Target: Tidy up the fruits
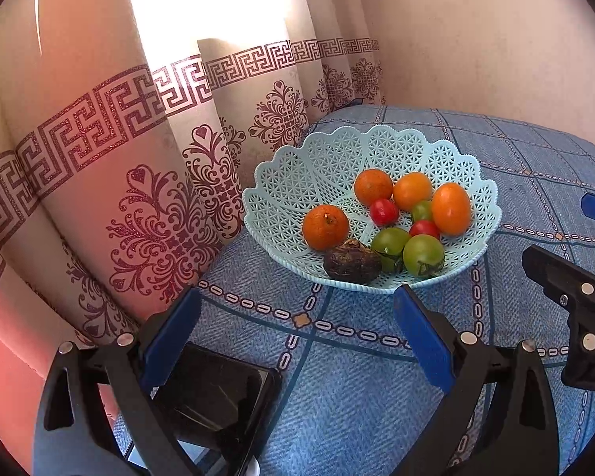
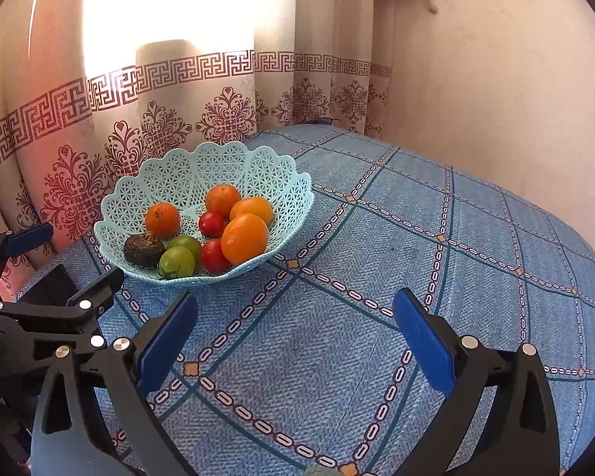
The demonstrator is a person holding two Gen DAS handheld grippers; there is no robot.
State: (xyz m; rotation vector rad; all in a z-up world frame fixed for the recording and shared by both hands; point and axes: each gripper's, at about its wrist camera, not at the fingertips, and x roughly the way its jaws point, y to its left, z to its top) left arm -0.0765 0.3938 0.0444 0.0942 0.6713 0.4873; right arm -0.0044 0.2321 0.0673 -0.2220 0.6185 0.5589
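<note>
1. both claws sat nearest the lens: the left claw (image 1: 297,337) was released, its blue pads (image 1: 422,335) wide apart with nothing between them, hovering over the blue patterned cloth (image 1: 337,388) on the tabletop.
2. the right claw (image 2: 295,341) was likewise released and empty, over a bare part of the same cloth, well short of the fruit.
3. under the left claw's left finger lay a dark, glossy phone-like slab (image 1: 218,396) on the cloth, near the tabletop edge.
4. in the left wrist view the right claw showed at the right edge (image 1: 567,289); in the right wrist view the left claw showed at the left edge (image 2: 39,277), just beside the basket's near rim.
5. ahead of both claws stood a pale blue lattice basket (image 1: 325,166) with a scalloped rim, resting on the cloth.
6. the fruit all lay inside the basket: one orange (image 1: 325,227) apart on the left, three more orange fruits (image 1: 451,208) grouped toward the right and back, two small red tomatoes (image 1: 384,212), three green tomatoes (image 1: 423,254), and a dark wrinkled fruit (image 1: 351,265) at the near rim, touching the lone orange.
7. behind the basket hung a cream curtain (image 1: 139,182) with maroon ornament, and a plain wall (image 1: 496,39) to the right.
</note>
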